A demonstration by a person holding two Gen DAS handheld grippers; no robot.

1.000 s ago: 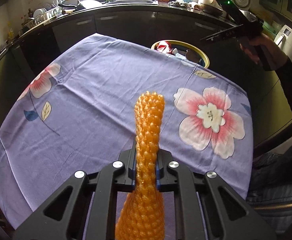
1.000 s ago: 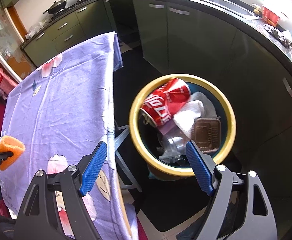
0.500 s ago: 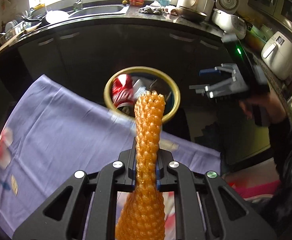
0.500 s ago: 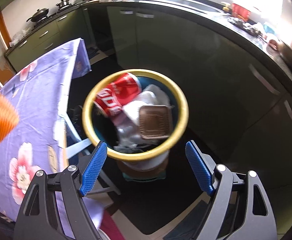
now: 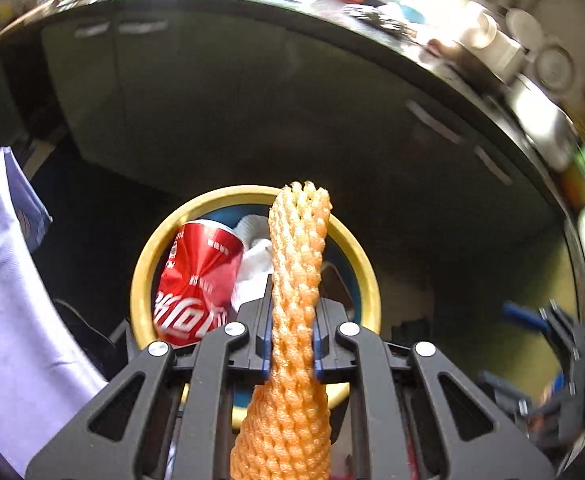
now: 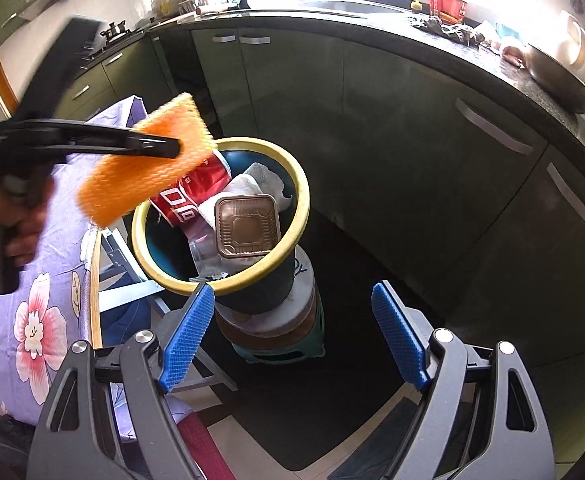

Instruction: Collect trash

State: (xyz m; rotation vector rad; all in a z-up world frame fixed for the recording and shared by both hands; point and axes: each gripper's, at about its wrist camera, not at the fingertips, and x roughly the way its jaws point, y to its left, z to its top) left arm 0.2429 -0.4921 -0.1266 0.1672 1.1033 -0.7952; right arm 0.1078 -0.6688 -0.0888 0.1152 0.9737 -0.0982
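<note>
One orange foam net (image 5: 292, 320), one yellow-rimmed bin (image 6: 298, 216), one red can (image 5: 196, 280).

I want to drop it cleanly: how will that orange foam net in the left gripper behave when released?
The orange foam net looks soft: the left gripper pinches it narrow. Probably very light, so it may drift. The bin looks full, so it could perch on top.

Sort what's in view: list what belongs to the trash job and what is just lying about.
Job: orange foam net clamped in the left hand-held gripper; yellow-rimmed bin holding red can, brown tray, white tissue.

Lying about: flowered tablecloth, pan, stool under the bin.
</note>
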